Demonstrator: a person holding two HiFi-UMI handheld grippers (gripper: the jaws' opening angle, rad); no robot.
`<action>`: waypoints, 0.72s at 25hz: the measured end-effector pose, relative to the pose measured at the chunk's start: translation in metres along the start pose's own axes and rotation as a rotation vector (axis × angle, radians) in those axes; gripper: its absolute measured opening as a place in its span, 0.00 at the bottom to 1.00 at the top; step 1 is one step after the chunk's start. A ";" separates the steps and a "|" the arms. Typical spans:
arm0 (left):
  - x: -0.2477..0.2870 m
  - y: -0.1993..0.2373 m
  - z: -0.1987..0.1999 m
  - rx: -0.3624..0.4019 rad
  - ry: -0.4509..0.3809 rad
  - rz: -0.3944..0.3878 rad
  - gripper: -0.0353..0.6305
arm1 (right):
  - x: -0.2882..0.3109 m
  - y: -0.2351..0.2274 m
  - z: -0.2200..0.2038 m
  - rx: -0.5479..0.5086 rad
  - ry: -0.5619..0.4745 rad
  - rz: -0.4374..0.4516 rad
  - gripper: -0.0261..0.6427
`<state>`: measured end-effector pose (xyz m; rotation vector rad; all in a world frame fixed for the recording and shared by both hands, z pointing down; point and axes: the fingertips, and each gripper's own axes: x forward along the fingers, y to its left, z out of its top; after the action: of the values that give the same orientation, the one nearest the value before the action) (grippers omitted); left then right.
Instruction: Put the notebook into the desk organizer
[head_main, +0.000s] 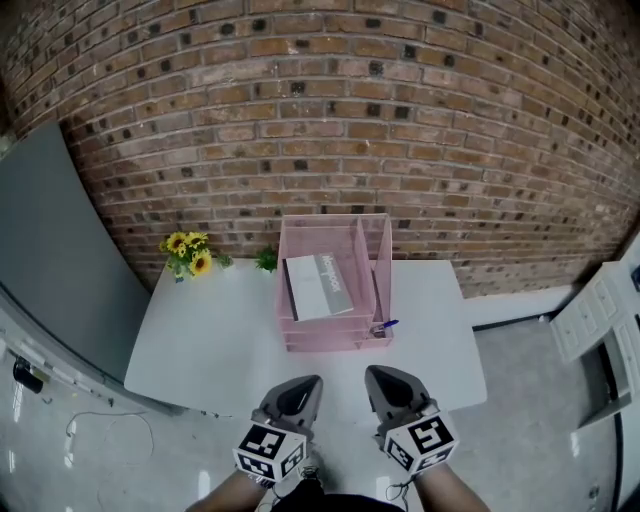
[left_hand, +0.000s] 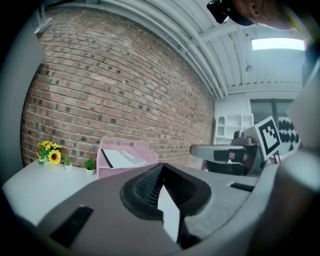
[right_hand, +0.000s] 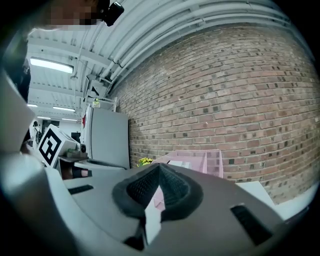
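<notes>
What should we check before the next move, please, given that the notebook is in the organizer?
1. Notebook inside the organizer: ok, it lies in the pink tray.
2. Notebook seated flat: cannot tell from these views.
3. Left gripper empty: ok, fingers together with nothing between them.
4. Right gripper empty: ok, fingers together with nothing between them.
5. Both grippers apart from the organizer: ok, they hang at the near edge of the table.
</notes>
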<state>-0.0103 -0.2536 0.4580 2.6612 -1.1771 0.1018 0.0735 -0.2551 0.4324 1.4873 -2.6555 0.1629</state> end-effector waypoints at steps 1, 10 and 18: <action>-0.002 -0.010 -0.001 -0.007 -0.007 0.004 0.06 | -0.011 -0.002 -0.001 0.001 -0.002 0.007 0.04; -0.043 -0.110 -0.011 0.002 -0.032 0.088 0.06 | -0.109 -0.003 -0.014 0.011 -0.010 0.084 0.04; -0.094 -0.156 -0.028 -0.017 -0.018 0.175 0.06 | -0.158 0.031 -0.023 0.040 -0.019 0.180 0.04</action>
<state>0.0423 -0.0778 0.4429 2.5451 -1.4084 0.0973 0.1302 -0.1031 0.4331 1.2645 -2.8158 0.2165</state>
